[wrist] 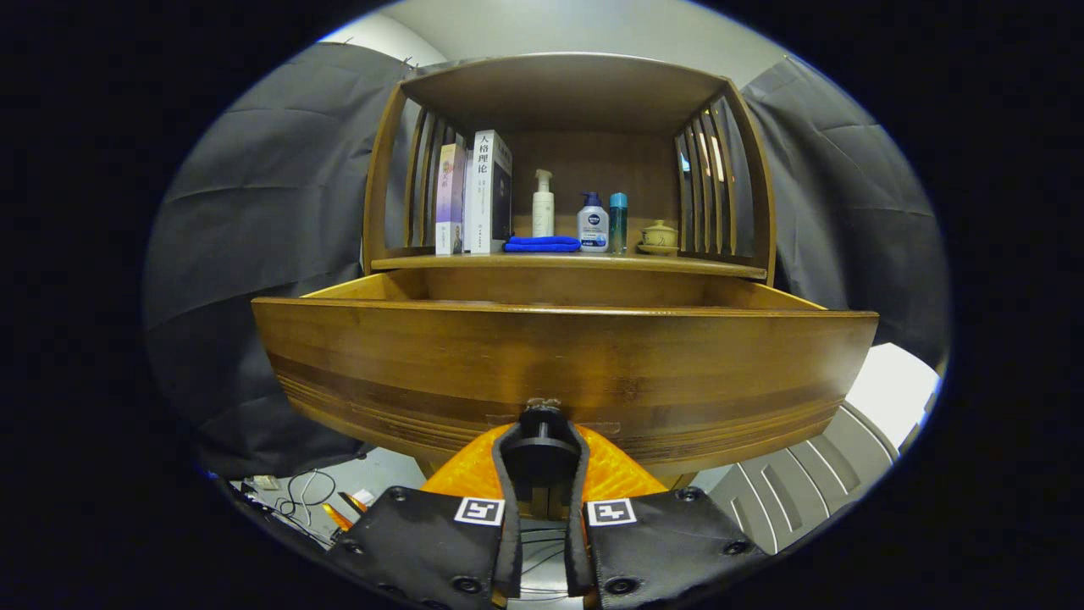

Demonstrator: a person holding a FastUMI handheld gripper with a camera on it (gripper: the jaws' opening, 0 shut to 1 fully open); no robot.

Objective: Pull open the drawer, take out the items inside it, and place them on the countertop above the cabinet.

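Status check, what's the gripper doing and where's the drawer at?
Gripper shut on drawer knob. Drawer pulled out, contents hidden behind its front. Countertop above carries books, bottles, blue cloth; bare edge at right.

The gripper (542, 440) shows two flat plates studded with round screws, each carrying a square black-and-white marker (479, 511), with ribbed orange housing (614, 470) rising behind the narrow fingers (506, 508).

drawer (559, 356): glossy varnished wood, visible grain | knob (542, 424): dark, matt | hand-held gripper (542, 440): fingers closed on knob | cloth (542, 244): soft folded fabric | bottles (593, 224): smooth plastic | books (478, 195): glossy paper covers | curtain (254, 220): matt creased cloth
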